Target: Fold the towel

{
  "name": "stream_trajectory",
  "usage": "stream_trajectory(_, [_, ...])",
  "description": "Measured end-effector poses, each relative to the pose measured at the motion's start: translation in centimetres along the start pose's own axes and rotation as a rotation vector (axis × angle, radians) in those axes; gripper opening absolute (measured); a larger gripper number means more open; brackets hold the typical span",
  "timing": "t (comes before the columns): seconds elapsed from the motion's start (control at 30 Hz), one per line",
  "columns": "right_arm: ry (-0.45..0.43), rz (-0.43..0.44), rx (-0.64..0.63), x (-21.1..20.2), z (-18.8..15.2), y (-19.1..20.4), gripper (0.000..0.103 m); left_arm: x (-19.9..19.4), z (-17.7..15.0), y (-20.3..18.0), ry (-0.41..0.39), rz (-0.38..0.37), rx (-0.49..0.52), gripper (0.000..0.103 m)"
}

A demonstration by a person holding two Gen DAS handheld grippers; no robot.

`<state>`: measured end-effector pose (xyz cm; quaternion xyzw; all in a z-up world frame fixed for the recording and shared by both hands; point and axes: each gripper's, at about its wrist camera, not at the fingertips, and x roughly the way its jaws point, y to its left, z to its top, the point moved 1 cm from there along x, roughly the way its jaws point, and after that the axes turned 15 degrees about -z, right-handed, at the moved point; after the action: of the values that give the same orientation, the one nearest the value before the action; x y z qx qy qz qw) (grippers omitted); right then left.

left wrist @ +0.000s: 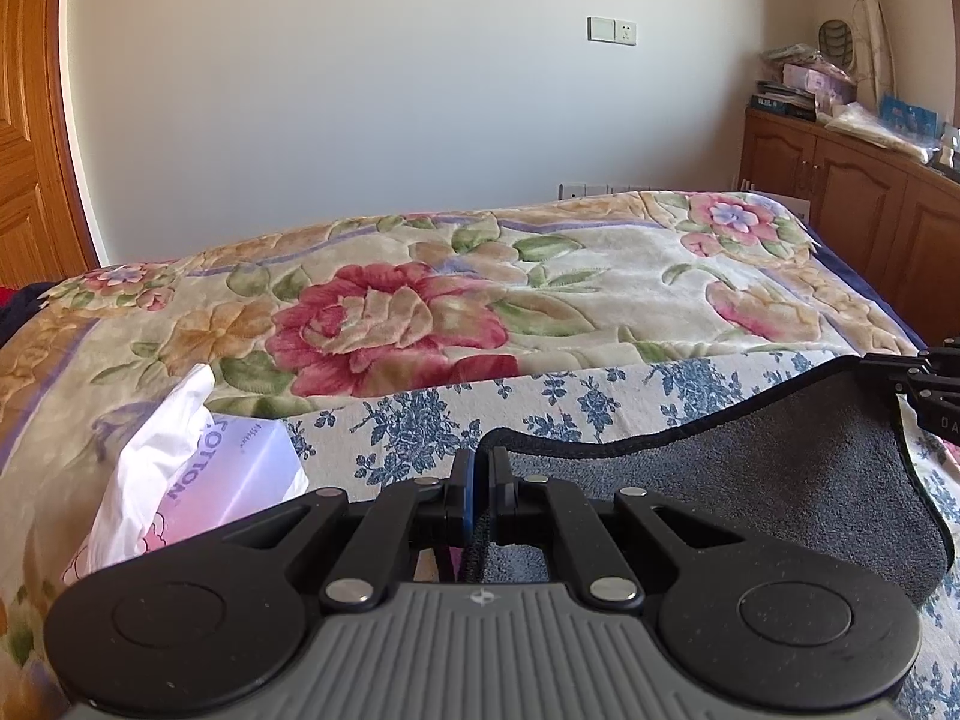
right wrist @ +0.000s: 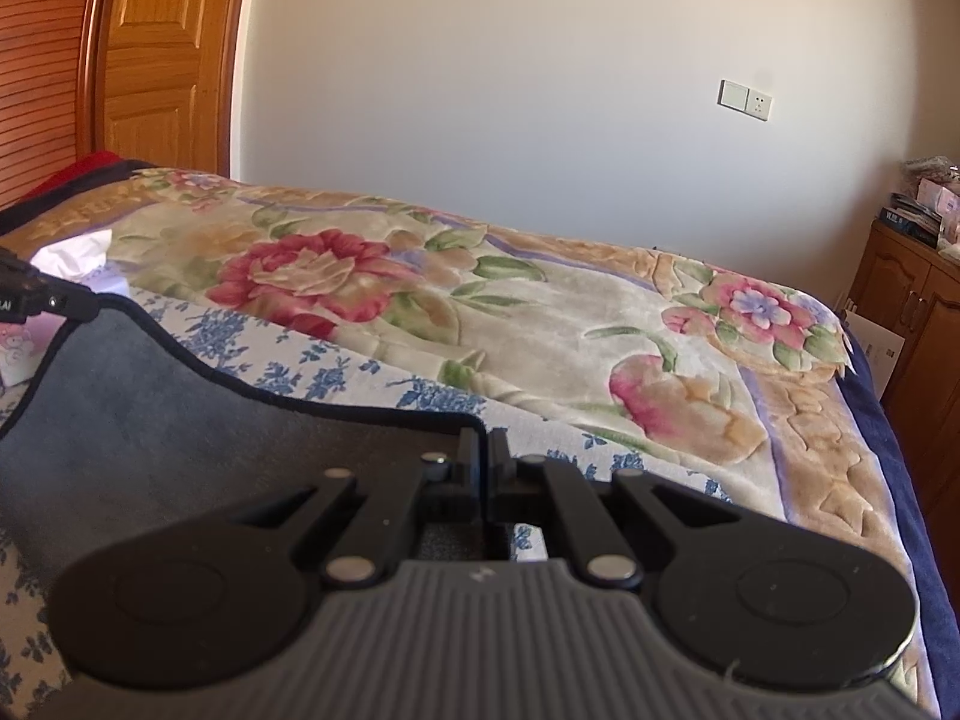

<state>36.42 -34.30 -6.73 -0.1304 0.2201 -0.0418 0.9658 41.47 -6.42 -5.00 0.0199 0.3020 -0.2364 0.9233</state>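
Observation:
A dark grey towel (left wrist: 750, 468) with black edging hangs stretched between my two grippers, above a blue-flowered white sheet (left wrist: 420, 432). My left gripper (left wrist: 480, 468) is shut on the towel's left top corner. My right gripper (right wrist: 485, 450) is shut on the right top corner; the towel (right wrist: 150, 408) sags to its left. The right gripper (left wrist: 924, 378) also shows at the right edge of the left wrist view. The left gripper (right wrist: 36, 300) shows at the left edge of the right wrist view.
A bed with a floral blanket (left wrist: 420, 300) lies ahead. A white plastic package (left wrist: 198, 480) sits on the bed at the left. A wooden cabinet (left wrist: 852, 204) with clutter stands at the right, a wooden door (right wrist: 162, 60) at the left.

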Motion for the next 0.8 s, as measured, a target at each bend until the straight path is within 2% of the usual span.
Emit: stream_trajectory(0.8, [0.024,-0.026,-0.058,3.1,-0.7,0.6,0.003,3.1,-0.1,1.0,0.025,0.031,0.015,0.005])
